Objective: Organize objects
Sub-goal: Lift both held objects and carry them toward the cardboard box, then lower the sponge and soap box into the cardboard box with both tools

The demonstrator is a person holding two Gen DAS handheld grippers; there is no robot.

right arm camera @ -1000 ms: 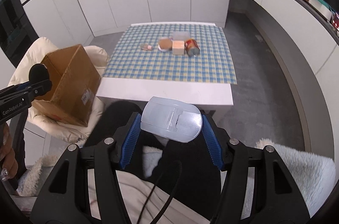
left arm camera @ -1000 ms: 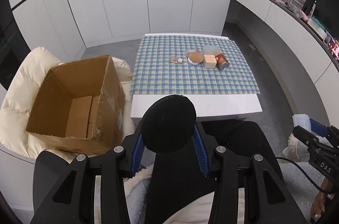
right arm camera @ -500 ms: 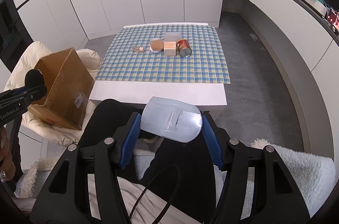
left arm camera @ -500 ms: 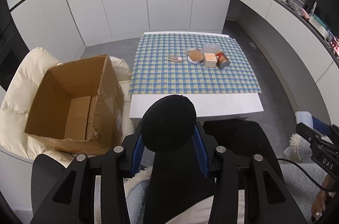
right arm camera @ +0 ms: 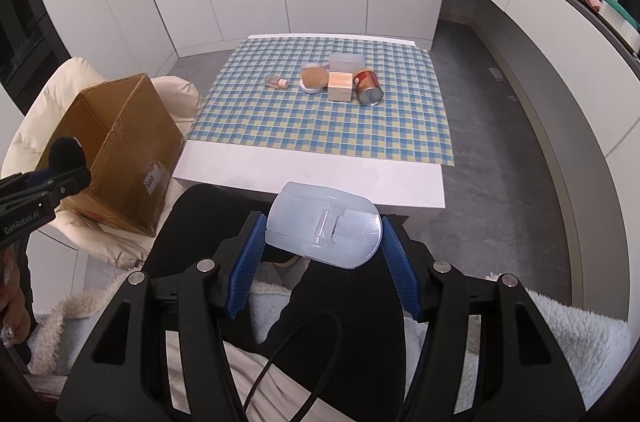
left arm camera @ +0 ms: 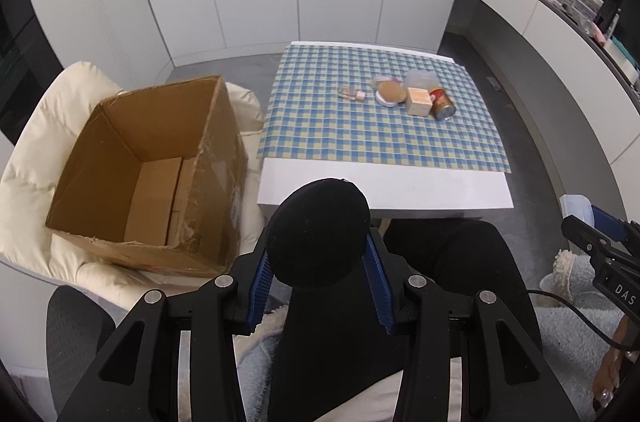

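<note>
i sit before a low table (left arm camera: 384, 190) with a checked cloth; to do this well, i judge each held thing should be carried over the open cardboard box (left arm camera: 148, 166) on the cream chair at my left before letting go; my left claw (left arm camera: 318, 272) is clamped on a black round thing (left arm camera: 318, 234); my right claw (right arm camera: 322, 258) grips a translucent plastic case (right arm camera: 324, 222); more items wait mid-table.

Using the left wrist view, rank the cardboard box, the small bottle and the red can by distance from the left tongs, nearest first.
1. Cardboard box, left of the left tongs, on the cushioned chair.
2. Small bottle, lying on the checked cloth.
3. Red can, farther right on the cloth.
</note>
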